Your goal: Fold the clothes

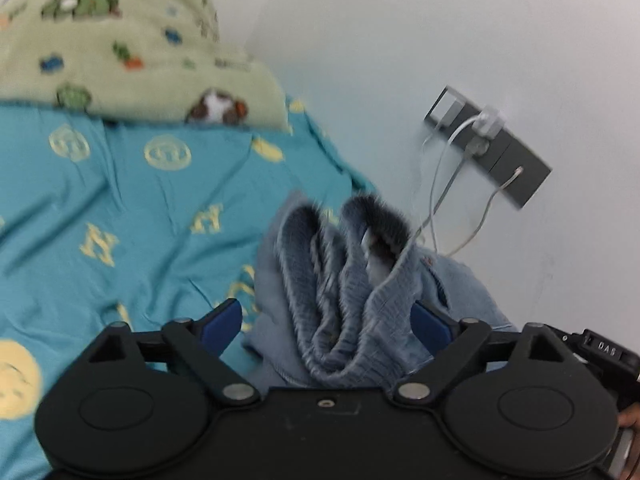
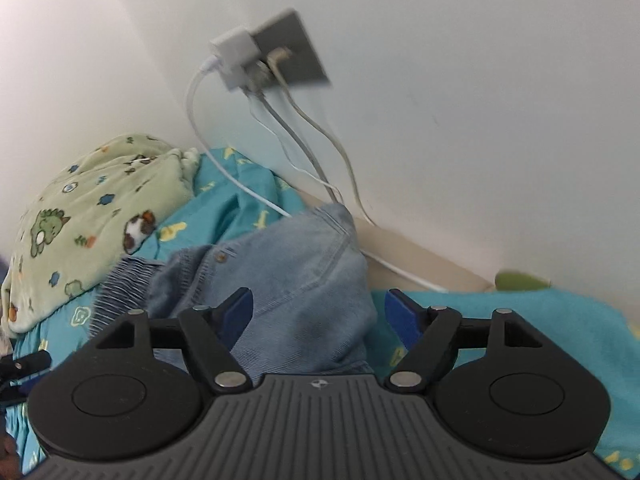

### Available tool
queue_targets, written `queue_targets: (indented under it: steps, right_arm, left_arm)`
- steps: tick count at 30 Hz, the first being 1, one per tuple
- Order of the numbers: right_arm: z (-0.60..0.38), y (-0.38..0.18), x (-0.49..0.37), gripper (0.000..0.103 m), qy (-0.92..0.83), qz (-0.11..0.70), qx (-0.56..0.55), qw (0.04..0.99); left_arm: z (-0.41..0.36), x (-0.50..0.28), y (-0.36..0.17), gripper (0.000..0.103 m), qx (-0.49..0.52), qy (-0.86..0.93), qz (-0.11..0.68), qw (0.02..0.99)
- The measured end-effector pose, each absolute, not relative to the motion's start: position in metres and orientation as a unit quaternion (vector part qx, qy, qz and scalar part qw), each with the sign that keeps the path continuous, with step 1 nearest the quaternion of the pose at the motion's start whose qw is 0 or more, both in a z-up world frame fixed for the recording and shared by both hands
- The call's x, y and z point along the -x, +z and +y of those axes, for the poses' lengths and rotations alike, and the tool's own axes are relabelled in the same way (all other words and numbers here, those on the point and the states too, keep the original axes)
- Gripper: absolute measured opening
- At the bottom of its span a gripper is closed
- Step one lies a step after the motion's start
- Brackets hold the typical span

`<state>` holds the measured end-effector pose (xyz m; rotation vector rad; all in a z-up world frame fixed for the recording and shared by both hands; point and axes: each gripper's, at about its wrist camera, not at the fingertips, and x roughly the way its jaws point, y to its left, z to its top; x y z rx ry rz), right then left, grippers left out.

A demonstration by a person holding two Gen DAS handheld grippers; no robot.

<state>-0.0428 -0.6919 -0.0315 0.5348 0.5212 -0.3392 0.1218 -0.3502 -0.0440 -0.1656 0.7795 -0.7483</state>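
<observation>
Jeans (image 2: 288, 280) lie bunched on bedsheet (image 1: 120, 208), unfolded; your left gripper (image 1: 328, 320) and right gripper (image 2: 318, 312) gape wide, gripping nothing.

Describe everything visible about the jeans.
The jeans are light blue denim, bunched in a rumpled heap on the teal bedsheet beside the white wall. A ribbed, gathered waistband stands up in loops, with a small metal stud below it. Seams run across the cloth. The left gripper and right gripper both stand open with denim between their blue fingers; the pads do not press it. White cables trail onto the heap.
</observation>
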Motion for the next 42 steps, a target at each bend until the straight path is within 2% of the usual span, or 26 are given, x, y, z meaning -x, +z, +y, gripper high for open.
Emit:
queue_targets:
  steps: [10, 15, 20, 25, 30, 42]
  right_arm:
    - [-0.620, 0.061, 0.027, 0.075, -0.088, 0.227, -0.213, 0.946]
    - [-0.569, 0.102, 0.022, 0.075, -0.049, 0.215, -0.183, 0.958]
    - [-0.514, 0.126, 0.021, 0.075, -0.005, 0.210, -0.156, 0.965]
    - [-0.453, 0.135, 0.018, 0.075, 0.043, 0.205, -0.122, 0.970]
    - [-0.400, 0.136, 0.011, 0.081, 0.084, 0.203, -0.114, 0.969]
    - [-0.319, 0.097, 0.004, 0.093, 0.124, 0.177, -0.102, 0.971]
  left_arm:
    - [-0.292, -0.087, 0.042, 0.091, 0.040, -0.347, 0.309, 0.885]
    - [-0.246, -0.067, 0.086, 0.096, 0.030, -0.321, 0.264, 0.909]
    - [-0.191, -0.050, 0.102, 0.099, 0.027, -0.287, 0.243, 0.926]
    - [-0.136, -0.036, 0.102, 0.100, 0.013, -0.240, 0.237, 0.941]
    - [-0.090, -0.024, 0.102, 0.102, 0.006, -0.197, 0.223, 0.955]
    - [-0.026, -0.024, 0.075, 0.102, 0.021, -0.110, 0.189, 0.975]
